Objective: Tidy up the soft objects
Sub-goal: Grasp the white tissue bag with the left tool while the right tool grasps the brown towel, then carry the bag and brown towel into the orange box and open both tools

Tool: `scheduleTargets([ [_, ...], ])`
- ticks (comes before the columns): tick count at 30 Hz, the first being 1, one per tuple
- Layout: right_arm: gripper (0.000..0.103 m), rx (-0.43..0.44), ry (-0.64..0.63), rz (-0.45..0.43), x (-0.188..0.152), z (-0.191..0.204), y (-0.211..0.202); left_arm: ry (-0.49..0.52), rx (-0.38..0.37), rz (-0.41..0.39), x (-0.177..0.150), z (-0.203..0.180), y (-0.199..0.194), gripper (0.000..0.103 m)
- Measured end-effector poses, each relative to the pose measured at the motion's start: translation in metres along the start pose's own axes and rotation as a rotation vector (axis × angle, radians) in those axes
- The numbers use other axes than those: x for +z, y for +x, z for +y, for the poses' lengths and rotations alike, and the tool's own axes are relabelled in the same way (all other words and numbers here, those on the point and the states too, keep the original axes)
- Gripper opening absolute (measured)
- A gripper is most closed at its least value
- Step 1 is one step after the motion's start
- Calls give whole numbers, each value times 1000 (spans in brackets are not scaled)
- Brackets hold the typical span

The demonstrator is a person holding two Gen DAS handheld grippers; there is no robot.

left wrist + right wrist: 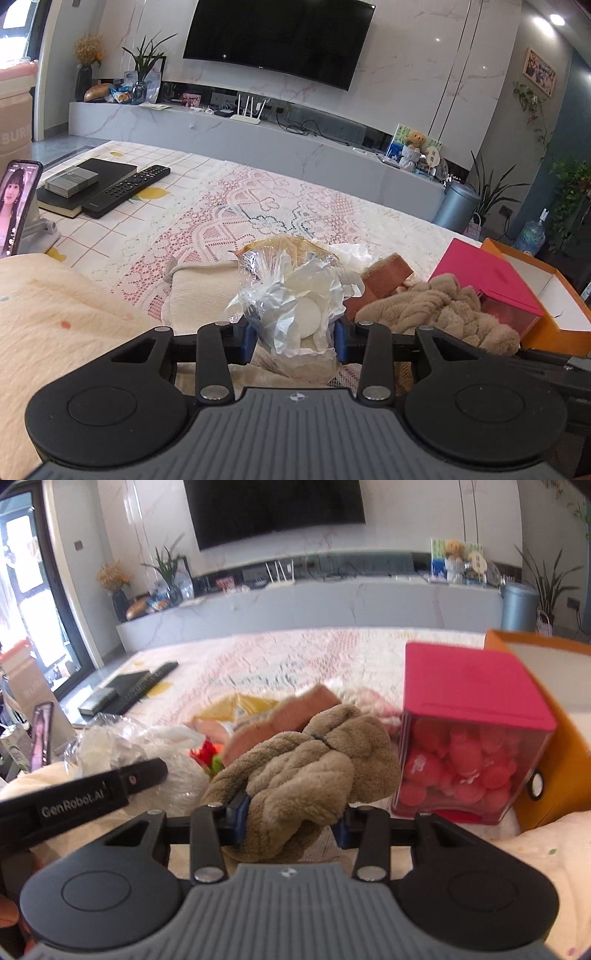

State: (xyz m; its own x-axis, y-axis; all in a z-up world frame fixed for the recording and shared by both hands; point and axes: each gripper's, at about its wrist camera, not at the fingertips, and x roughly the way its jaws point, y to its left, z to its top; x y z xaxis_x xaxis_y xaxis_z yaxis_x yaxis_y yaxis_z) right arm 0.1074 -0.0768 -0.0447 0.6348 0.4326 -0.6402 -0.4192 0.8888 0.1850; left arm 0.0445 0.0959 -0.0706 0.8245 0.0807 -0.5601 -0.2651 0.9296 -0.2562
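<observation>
My left gripper [295, 339] is shut on a clear plastic bag of white cotton pads [291, 291], its blue pads pressing the bag's lower sides, lifted just above a cream folded towel [199, 284]. My right gripper [293, 821] is shut on a brown braided plush piece [306, 760], which bulges up between the pads; the same plush [443, 306] shows at the right of the left wrist view. The bag [122, 746] also appears left of the plush, beside the left gripper's black arm [74, 794].
A clear box with a pink lid [472, 746], full of pink balls, stands right of the plush, an open orange box [554, 720] behind it. A brown sponge-like block [280, 716] lies behind. On the lace tablecloth [258, 206], far left: phone [16, 206], remote [125, 190], book [85, 181].
</observation>
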Motion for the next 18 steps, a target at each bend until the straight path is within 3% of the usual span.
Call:
scheduleTargets([
  [8,43,-17,32,-118,13,-20,-42,0,-41,-52,5,-13,-26,45],
  [18,43,-57,44,-227,32,-63,-100,58,-209,-109,21,-72,-39,45],
])
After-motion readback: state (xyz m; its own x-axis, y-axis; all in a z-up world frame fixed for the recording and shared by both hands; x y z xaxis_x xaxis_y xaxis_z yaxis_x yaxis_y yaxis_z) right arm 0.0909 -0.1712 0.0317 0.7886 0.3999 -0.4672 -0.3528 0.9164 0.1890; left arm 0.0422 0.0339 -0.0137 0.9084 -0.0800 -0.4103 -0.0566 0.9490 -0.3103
